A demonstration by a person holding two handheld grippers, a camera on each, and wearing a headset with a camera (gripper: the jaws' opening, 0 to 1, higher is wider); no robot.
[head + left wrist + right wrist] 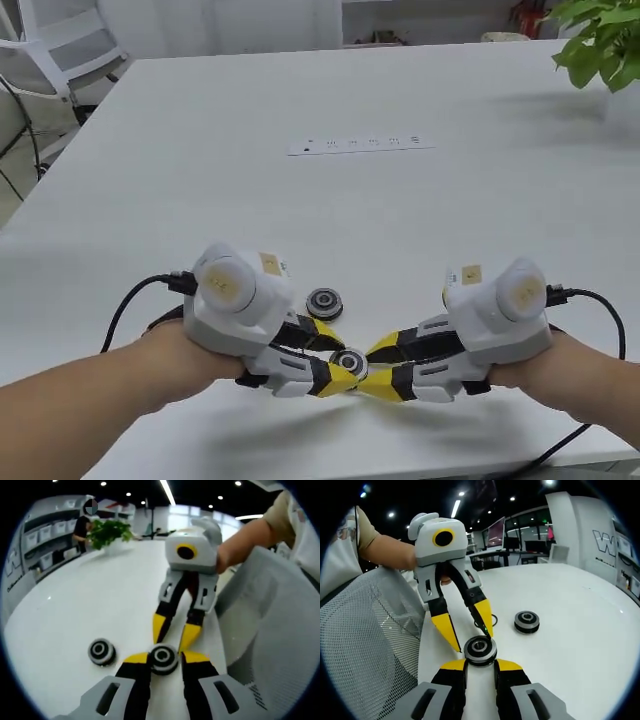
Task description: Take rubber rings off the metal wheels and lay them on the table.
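A small metal wheel with a black rubber ring (348,362) sits between both grippers near the table's front edge. My left gripper (335,357) comes in from the left with its yellow tips closed on the wheel (164,659). My right gripper (373,364) comes in from the right, and its jaws pinch the same wheel (480,651). In the left gripper view the right gripper (174,633) points down at the wheel. The right gripper view has the left gripper (468,632) straddling it. A second wheel with its ring (324,301) (102,651) (527,621) lies flat on the table just beyond.
The white table (330,210) stretches far ahead, with a recessed socket strip (360,145) in its middle. A potted plant (605,45) stands at the back right. A mesh office chair (370,645) sits behind the front edge. Cables trail from both grippers.
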